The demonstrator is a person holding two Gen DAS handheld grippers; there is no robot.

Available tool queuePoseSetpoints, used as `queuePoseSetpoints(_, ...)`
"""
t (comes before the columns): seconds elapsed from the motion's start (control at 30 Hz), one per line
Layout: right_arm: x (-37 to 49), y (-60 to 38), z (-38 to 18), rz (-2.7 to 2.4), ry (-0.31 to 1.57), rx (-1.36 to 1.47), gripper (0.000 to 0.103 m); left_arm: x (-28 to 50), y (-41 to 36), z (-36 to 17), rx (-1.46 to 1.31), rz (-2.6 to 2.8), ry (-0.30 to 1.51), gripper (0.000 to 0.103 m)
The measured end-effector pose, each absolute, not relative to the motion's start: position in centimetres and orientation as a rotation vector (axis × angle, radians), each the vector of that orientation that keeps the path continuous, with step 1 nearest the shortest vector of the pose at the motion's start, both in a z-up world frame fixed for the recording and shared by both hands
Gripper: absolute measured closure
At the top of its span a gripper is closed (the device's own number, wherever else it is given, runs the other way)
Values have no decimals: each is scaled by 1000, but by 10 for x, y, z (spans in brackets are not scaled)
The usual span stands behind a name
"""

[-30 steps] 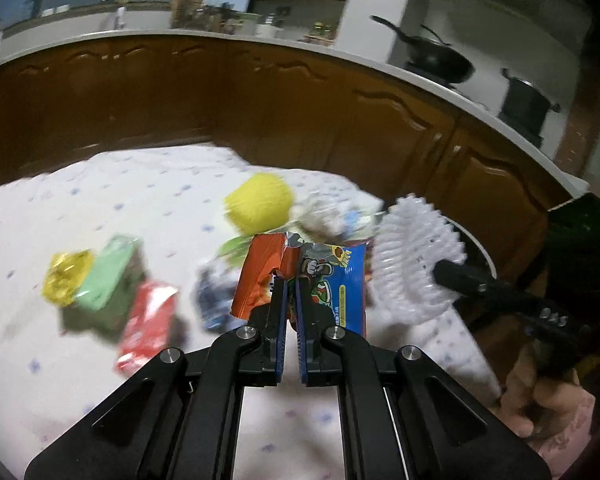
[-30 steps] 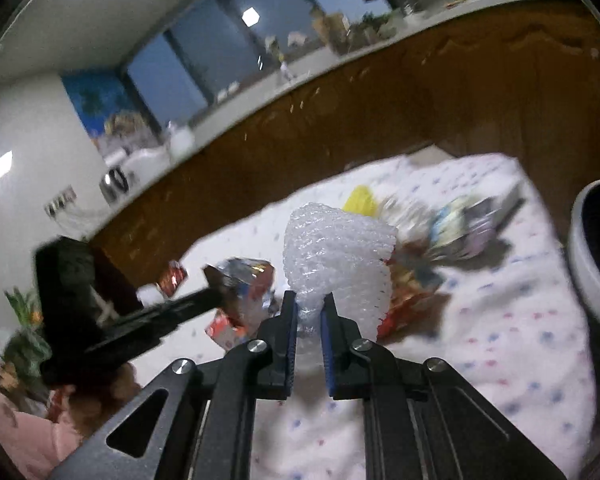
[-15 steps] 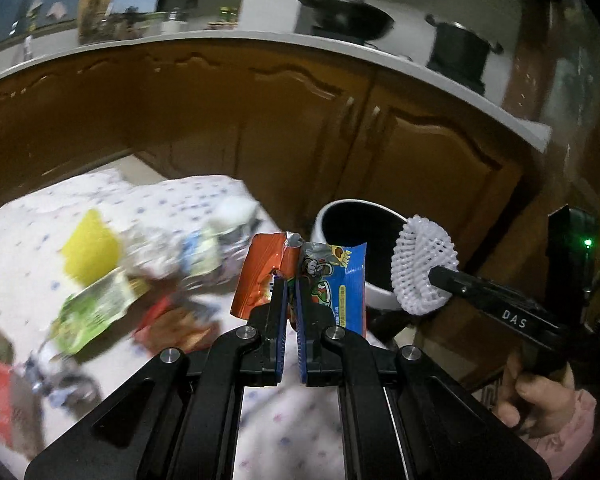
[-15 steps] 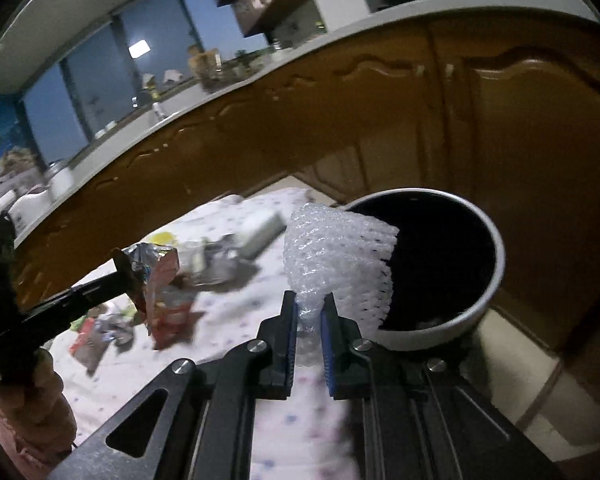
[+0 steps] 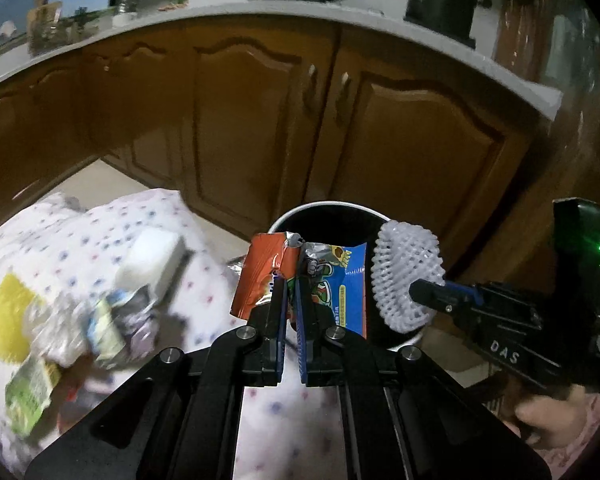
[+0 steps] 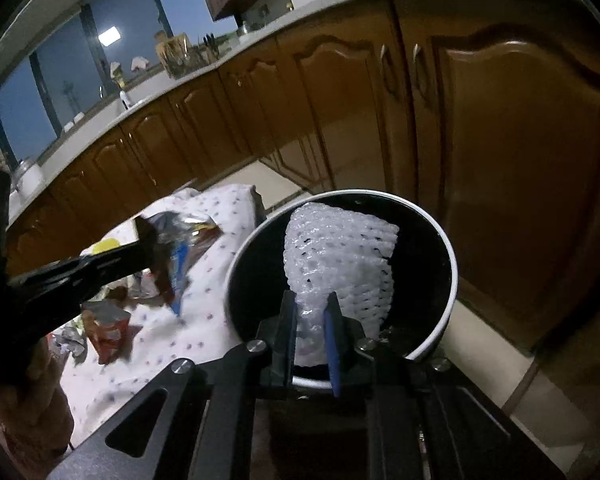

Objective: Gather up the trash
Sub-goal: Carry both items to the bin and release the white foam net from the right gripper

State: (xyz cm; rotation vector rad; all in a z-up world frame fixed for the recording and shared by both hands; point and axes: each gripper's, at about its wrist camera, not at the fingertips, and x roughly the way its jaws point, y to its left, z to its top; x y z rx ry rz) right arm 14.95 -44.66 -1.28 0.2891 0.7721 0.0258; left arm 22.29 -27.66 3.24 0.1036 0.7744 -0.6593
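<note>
My left gripper (image 5: 290, 284) stays clamped on the snack wrapper (image 5: 300, 276), near the bin (image 6: 440, 336) rim. My right gripper (image 6: 310, 312) holds the white foam net (image 6: 340, 256) over the bin's mouth; its jaws have just been opening, net still between them.

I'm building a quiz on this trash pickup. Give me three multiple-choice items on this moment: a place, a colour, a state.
1. Where is the white foam net?
A. over the bin's mouth
B. on the cloth
C. on the counter

2. What colours is the snack wrapper in the left tongs?
A. green and black
B. orange and blue
C. all white

3. How do the left tongs stand?
A. wide open, empty
B. shut on the wrapper
C. resting on the floor

Answers:
1 A: the right wrist view shows the net against the bin's dark inside.
2 B: both colours show above the pads.
3 B: the pads pinch the wrapper.
</note>
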Motion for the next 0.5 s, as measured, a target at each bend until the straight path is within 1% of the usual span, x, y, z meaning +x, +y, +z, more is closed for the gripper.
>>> queuePoseSetpoints(0.2, 164, -460, -19, 20, 822, 281, 87, 250, -312, 17, 151, -676, 850, 99)
queuePoseSetpoints(0.4, 170, -466, -28, 9, 857, 268, 85, 260, -327, 4, 163, -679, 888, 99)
queuePoseSetpoints(0.47, 172, -469, -31, 14, 864, 275, 84, 261, -332, 1, 173, -680, 893, 99)
queuePoseSetpoints(0.5, 174, -470, -31, 8, 869, 277, 77, 262, -333, 0, 170, -685, 898, 98)
